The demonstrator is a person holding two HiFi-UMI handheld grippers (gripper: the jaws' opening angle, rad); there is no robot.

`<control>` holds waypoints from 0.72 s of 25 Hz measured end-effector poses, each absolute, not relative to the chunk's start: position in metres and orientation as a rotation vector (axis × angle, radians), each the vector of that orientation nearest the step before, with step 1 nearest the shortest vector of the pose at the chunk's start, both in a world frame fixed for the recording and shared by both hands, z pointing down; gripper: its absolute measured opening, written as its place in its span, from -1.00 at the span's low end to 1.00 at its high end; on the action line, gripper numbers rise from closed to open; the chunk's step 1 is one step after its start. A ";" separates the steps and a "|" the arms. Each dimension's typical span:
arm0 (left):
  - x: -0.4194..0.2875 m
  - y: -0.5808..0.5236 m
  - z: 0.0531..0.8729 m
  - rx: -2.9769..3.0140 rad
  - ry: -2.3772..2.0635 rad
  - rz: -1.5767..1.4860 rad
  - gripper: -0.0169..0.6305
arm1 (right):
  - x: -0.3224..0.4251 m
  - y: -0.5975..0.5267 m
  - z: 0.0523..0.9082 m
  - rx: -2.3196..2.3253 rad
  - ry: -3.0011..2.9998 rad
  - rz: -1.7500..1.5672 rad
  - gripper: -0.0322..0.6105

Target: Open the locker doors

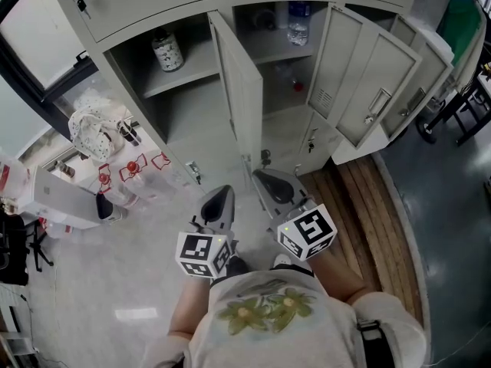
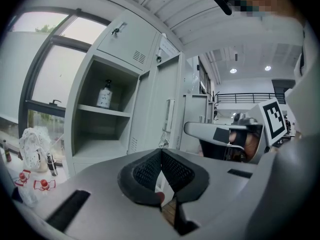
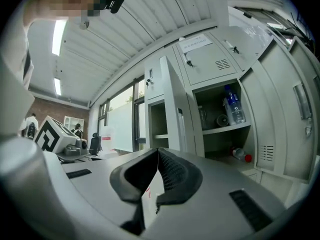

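both tongs are empty: the left tongs (image 2: 161, 152) has its two black pads pressed together with nothing between them, and the right tongs (image 3: 157, 153) is closed in the same way, holding nothing. the tall doors of the locker are already swung out. the middle tall door (image 1: 239, 90) stands edge-on in the centre of the head view, just above the two tongs, and the right tall door (image 1: 360, 83) hangs open at the upper right. what seems left for the task is the row of small doors above them (i judge this only from how they lie now). these lie flat and closed along the top edge of the head view, well apart from both tongs at the lower centre, so the next reach should go up and forward. in the right gripper view the small middle door (image 3: 207, 59) lies up and to the right of the pads, wider than it is high, with its key (image 3: 189, 62) near its left edge. in the left gripper view the small left door (image 2: 125, 41) lies up and to the left. the right tongs looks nearer to the middle one, the left tongs to the left one.
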State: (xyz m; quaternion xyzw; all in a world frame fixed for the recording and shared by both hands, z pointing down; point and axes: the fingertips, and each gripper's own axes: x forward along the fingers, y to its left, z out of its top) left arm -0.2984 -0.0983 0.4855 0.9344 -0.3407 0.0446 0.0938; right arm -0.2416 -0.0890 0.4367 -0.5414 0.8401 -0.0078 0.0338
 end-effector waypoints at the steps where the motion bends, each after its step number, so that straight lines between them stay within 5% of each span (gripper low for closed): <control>1: -0.300 -0.098 0.486 2.769 -1.017 0.132 -0.86 | -0.245 -0.089 0.437 -1.649 2.593 -0.029 -0.80; 18: -0.306 -0.105 0.486 2.756 -1.039 0.123 -0.86 | -0.270 -0.100 0.444 -1.601 2.677 -0.021 -0.80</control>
